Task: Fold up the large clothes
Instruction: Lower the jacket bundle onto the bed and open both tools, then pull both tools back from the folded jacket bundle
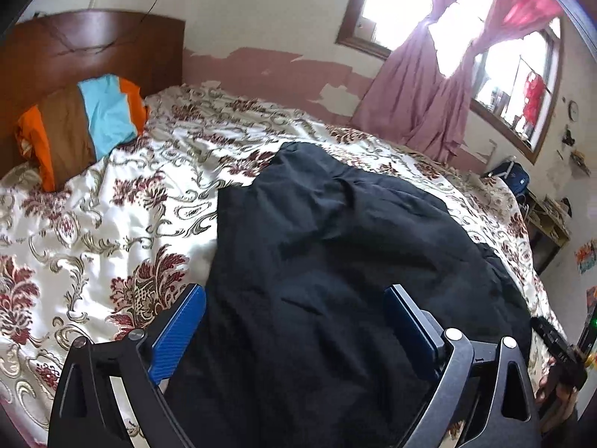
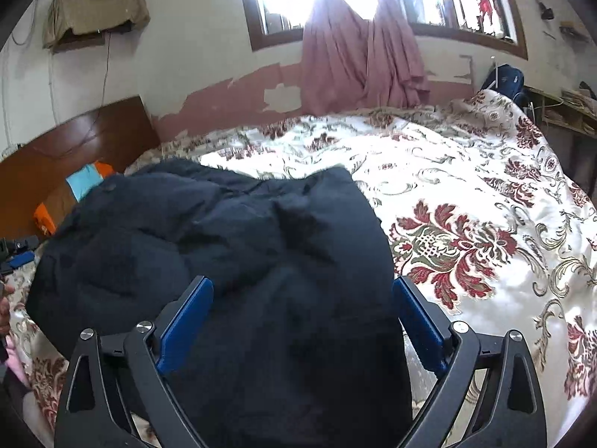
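Observation:
A large black garment [image 1: 335, 246] lies in a bulky heap on the floral bedspread [image 1: 112, 231]. In the left wrist view my left gripper [image 1: 294, 298] is open, its blue-padded fingers [image 1: 179, 336] spread over the garment's near left part. In the right wrist view the same black garment [image 2: 231, 231] fills the middle and left. My right gripper [image 2: 302, 295] is open, spread over the garment's near right part, its right finger at the garment's edge. Nothing is held. The garment's near edge is hidden below both grippers.
A striped orange, brown and blue pillow [image 1: 86, 123] leans on the wooden headboard [image 1: 93, 44]. Pink curtains [image 2: 358, 59] hang at the window behind the bed. The bedspread [image 2: 485, 194] stretches right. A shelf and a blue bag [image 2: 503, 78] stand at the far right.

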{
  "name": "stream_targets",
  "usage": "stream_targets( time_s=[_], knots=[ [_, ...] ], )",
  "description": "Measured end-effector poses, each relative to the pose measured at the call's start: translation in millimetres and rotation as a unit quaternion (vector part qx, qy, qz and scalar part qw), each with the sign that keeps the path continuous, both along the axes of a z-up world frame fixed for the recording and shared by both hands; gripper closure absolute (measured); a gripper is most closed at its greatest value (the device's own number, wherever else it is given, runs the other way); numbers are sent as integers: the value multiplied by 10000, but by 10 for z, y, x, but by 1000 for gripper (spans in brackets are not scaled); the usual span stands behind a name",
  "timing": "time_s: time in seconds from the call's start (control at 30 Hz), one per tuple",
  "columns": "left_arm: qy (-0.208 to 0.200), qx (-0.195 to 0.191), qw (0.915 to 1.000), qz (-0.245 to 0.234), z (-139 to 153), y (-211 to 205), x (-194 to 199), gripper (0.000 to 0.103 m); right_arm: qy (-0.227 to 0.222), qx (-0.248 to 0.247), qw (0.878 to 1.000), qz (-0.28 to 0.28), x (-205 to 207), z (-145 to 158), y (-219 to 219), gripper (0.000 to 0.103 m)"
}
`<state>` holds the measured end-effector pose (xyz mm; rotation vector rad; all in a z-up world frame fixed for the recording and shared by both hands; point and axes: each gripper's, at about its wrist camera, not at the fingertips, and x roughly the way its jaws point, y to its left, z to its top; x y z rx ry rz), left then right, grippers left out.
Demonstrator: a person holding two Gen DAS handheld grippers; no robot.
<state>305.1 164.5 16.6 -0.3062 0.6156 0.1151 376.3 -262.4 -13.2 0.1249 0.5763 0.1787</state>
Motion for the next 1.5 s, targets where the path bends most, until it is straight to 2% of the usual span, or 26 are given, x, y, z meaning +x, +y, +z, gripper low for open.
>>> stream_targets(
  time_s=[0.1, 0.33, 0.67, 0.87, 1.2, 1.5],
  knots=[
    [-121, 166, 9997, -151, 73, -154, -119, 5, -178, -12, 9998, -11, -123, 110, 20, 7],
    [-422, 227, 9981, -399, 252, -426, -392, 4, -564, 44, 9982, 191, -401, 438, 126, 5],
    [-932, 918, 9895, -610, 586, -933, -953, 0, -1003, 243, 9930, 569, -868, 766, 310, 4],
    [-940, 1237, 9859, -623, 669, -1146, -1187, 0, -1137, 179, 9920, 527, -1144, 893, 359, 3],
    [-1257, 1230, 9827, -582, 749, -1294, -1614, 0, -1444, 84, 9868, 732, -1634, 1019, 471, 3],
    [-1211, 1261, 9829, -574, 685, -1359, -1865, 0, -1630, -65, 9840, 723, -2020, 1066, 556, 3]
  ],
)
